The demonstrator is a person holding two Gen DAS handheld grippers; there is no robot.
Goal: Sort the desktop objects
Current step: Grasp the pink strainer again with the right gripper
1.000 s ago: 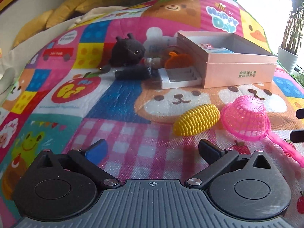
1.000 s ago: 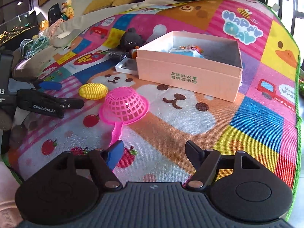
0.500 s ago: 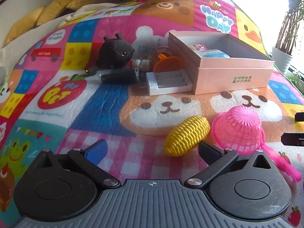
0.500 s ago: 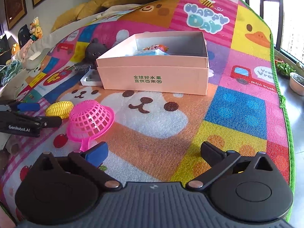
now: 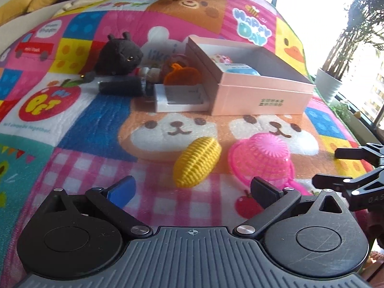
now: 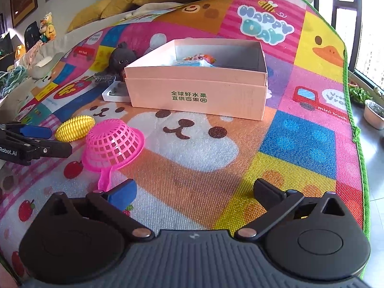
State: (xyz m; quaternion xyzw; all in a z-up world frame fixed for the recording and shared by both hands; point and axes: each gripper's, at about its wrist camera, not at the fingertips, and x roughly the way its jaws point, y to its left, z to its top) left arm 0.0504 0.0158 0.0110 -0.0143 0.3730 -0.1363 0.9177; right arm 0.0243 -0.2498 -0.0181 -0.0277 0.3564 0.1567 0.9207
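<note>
On mat, right tool [image 6: 193, 193] (empty) now wider.

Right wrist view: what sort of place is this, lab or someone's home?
Most likely a home, a living room or bedroom. The work surface is a cartoon-print play mat, yellow cushions lie behind it, framed pictures hang on the wall, and potted plants sit by a window.

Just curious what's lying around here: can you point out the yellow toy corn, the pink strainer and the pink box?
yellow toy corn [image 5: 197, 162], left wrist view, middle of its ribbed body.
pink strainer [image 6: 112, 140], right wrist view, side of its upturned mesh bowl.
pink box [image 6: 196, 96], right wrist view, printed front wall.
</note>
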